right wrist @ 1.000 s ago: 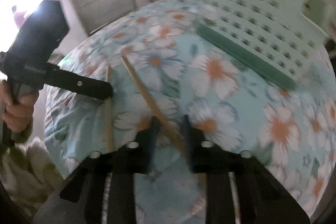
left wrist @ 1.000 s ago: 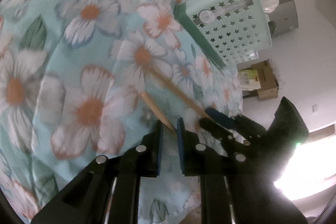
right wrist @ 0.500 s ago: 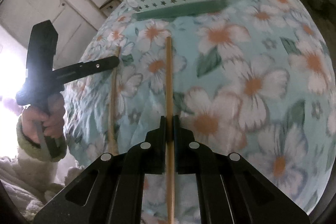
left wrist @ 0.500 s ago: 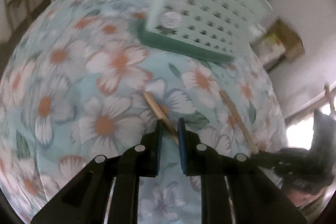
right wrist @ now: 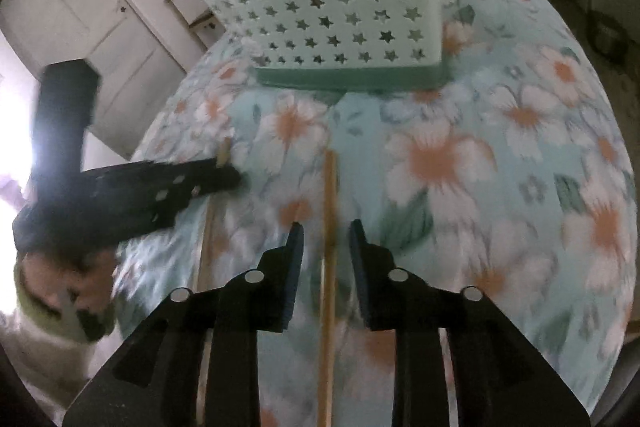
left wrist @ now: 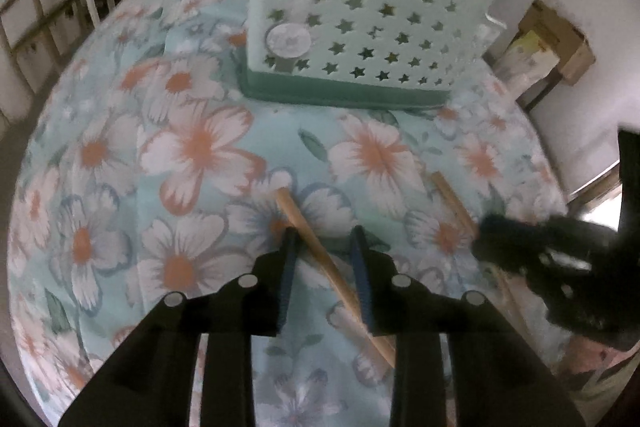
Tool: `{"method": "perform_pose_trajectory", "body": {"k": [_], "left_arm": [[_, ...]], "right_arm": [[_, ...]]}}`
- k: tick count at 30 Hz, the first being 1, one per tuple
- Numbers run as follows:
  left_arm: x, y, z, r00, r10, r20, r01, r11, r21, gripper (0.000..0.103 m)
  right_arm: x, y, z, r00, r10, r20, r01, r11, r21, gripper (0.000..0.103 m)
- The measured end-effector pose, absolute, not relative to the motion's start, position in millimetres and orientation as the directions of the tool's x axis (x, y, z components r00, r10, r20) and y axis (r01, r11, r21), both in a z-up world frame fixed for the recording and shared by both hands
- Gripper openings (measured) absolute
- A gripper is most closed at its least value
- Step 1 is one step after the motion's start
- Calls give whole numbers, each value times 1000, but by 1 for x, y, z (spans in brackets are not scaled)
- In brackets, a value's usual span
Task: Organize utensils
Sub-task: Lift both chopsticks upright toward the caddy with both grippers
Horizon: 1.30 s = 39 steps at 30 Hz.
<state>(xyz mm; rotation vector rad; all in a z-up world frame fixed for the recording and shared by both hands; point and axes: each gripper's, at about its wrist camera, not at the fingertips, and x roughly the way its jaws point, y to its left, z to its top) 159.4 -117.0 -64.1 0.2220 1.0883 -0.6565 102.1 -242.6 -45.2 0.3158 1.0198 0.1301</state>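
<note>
A: Starting at your left gripper (left wrist: 322,239). Its jaws are standing well apart, and one wooden chopstick (left wrist: 320,251) is passing slantwise through the gap, lying flat on the flowered cloth (left wrist: 192,147). Nothing is being pinched.

B: Right gripper (right wrist: 322,231)?

A: Same picture. It is gaping wide, with the second chopstick (right wrist: 329,211) running straight down the middle of the opening, clear of both blue pads (right wrist: 295,243). You are holding nothing on either side.

B: Why straddling rather than gripping?

A: My reading: each stick is lying level on soft cloth, so you are setting a finger on either side of the shaft before squeezing. The right one is lining up nicely along the gripper's axis. The left one is crossing at an angle, so a squeeze there may twist it.

B: Moving outward?

A: The two sticks are lying near each other, roughly side by side, not touching. In each wrist view the other gripper is showing at the far stick's end. Beyond them the mint basket (right wrist: 340,19) with star cut-outs is standing upright on a darker green base, well apart from both sticks. I am taking it as the place they are meant to go.

B: Counts?

A: Two chopsticks, two grippers, one basket. Something pale is poking above the basket's rim in the right view; too blurred to name. The desk under the cloth is not showing.
</note>
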Motion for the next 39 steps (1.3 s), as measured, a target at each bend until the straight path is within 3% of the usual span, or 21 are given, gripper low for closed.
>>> {"method": "perform_pose_trajectory", "body": {"k": [3,17,28,33,39], "left_arm": [[153,-125,-64,345,-351,-870,623,780,-67,26],[137,-141,-66,410,-307,-859,661,749,48,19],[140,-143,-68,416,-305,-857,661,748,56,18],[146,-142,-68,444,-320,-837,636,770,43,8],[152,-116,-40,461,-411,-787,592,803,-73,6]], "right_arm": [[115,-239,-51,534,211,-819,51,959,280,6],[100,-266,-43,515,211,-831,103,947,304,8],[125,-260,-48,519,201,-831,87,955,285,5],[121,-264,-39,557,208,-804,109,941,319,5],[102,-278,-3,651,219,-727,100,925,368,5]]}}
